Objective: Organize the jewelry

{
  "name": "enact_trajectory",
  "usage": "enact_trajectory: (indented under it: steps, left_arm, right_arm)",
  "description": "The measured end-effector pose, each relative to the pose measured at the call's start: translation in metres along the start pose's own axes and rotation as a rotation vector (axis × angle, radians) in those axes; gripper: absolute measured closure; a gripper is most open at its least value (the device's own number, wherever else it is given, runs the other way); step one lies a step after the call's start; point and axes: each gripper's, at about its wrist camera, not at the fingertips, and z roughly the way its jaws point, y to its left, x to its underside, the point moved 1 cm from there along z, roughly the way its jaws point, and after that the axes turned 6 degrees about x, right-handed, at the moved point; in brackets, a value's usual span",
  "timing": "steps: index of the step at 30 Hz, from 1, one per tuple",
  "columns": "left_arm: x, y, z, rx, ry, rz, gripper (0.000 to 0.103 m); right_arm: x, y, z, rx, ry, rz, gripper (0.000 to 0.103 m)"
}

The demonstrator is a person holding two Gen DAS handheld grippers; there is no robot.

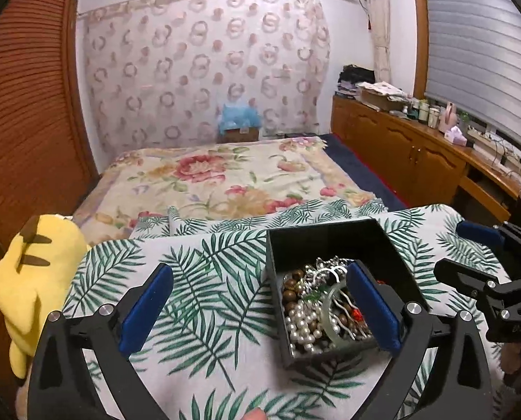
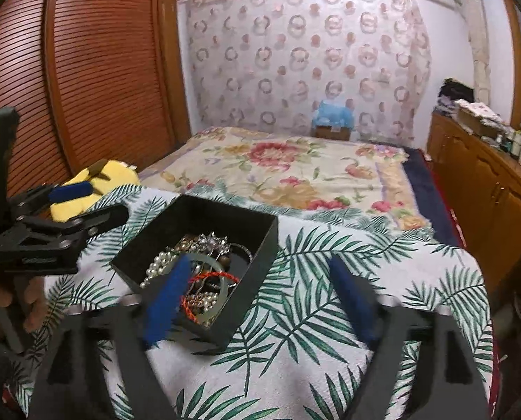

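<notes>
Two grippers, left (image 1: 260, 301) and right (image 2: 260, 297), hover spread wide over the box (image 2: 260, 241), which sits seemingly mid-cloth (image 2: 365, 280), edges well apart.

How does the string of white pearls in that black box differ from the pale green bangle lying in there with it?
The pearls are a loose, heaped string of many small round white beads; the bangle is one smooth, rigid, pale green ring. The pearls slump along the box floor, while the bangle lies tilted over other pieces. A red cord crosses the bangle, not the pearls. Both sit in the same tangled pile.
</notes>
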Motion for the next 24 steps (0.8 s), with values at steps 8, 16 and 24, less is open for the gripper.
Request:
enact_trajectory:
  steps: [8,16,24]
  left_arm:
    - [0.015,0.004,-0.037,0.006,-0.034,-0.033,0.008]
    - [0.025,-0.003,-0.079,-0.029,-0.048,-0.028,0.008]
    - [0.036,-0.015,-0.117,-0.043,-0.055,-0.037,0.008]
  right_arm:
    - [-0.002,0.007,-0.034,0.021,-0.051,0.031,0.003]
    - [0.009,0.023,-0.084,0.055,-0.119,0.049,0.003]
    - [0.015,0.021,-0.133,0.073,-0.172,0.084,0.003]
